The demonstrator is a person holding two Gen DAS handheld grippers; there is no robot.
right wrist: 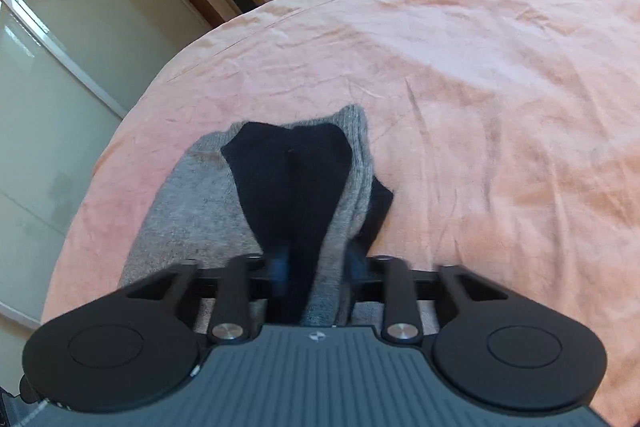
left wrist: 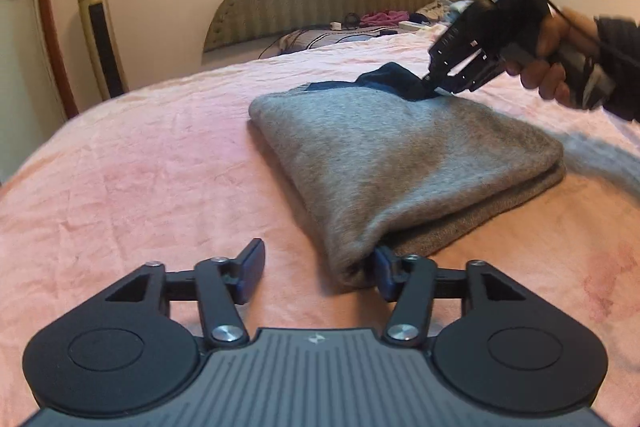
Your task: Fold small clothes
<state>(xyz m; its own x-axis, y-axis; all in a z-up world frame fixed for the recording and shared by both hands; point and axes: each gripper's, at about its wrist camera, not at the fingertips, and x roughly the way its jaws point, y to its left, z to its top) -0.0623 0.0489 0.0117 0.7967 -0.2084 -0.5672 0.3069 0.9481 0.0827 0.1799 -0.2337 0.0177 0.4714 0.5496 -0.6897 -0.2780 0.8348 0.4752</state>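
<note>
Left wrist view looks along the left tool (left wrist: 318,267), tilted down over the bed (left wrist: 140,187), its two black fingers spread apart; the right-hand pad (left wrist: 385,273) touches the near corner of the folded grey garment (left wrist: 400,163), but nothing is pinched between them. That garment is a thick, fuzzy knit, folded into a rounded slab lying on the wrinkled pink bedsheet. Farther right, a hand (left wrist: 552,55) in a dark sleeve grips the right tool (left wrist: 430,85), angled downward at the slab's far edge, where it bites a flap of dark navy cloth (left wrist: 394,79). Right wrist view shows the right tool's (right wrist: 316,263) fingers drawn in close, clamped on the soft navy cloth (right wrist: 288,163) together with grey knit (right wrist: 188,199) bunched between the pads.
</note>
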